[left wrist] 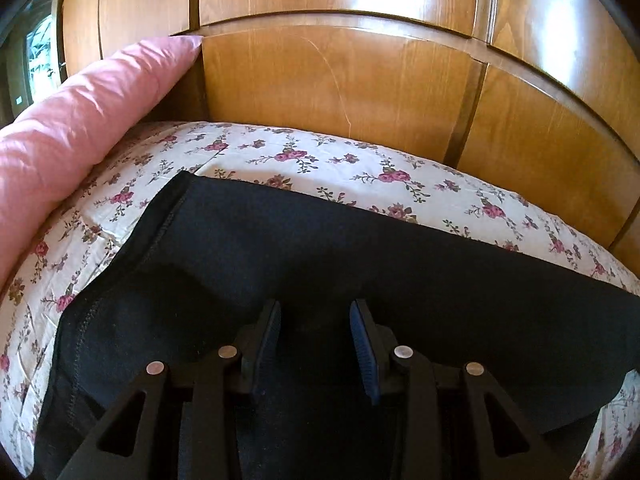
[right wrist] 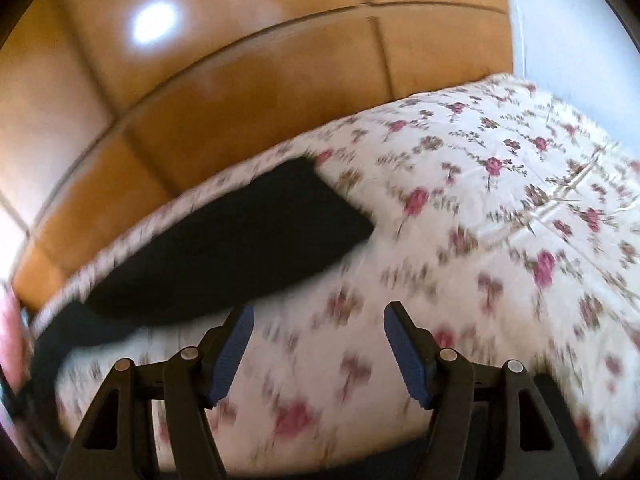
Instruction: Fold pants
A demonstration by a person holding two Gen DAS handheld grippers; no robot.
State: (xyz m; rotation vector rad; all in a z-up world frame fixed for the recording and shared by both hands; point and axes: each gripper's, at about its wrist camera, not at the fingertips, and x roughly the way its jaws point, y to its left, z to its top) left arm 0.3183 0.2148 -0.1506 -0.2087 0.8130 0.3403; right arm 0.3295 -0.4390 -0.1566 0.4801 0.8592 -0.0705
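Note:
Black pants (left wrist: pixel 320 264) lie spread flat on a floral bedsheet (left wrist: pixel 360 164). My left gripper (left wrist: pixel 315 308) is open just above the pants, with cloth visible between its blue pads and nothing held. In the blurred right wrist view the pants (right wrist: pixel 240 240) lie to the far left along the bed's edge. My right gripper (right wrist: pixel 319 312) is open and empty over the bare floral sheet (right wrist: pixel 500 200), to the right of the pants.
A pink pillow (left wrist: pixel 72 120) lies at the left end of the bed. A glossy wooden wardrobe (left wrist: pixel 360 80) stands right behind the bed and also shows in the right wrist view (right wrist: pixel 200 80). A pale wall (right wrist: pixel 560 20) is at the right.

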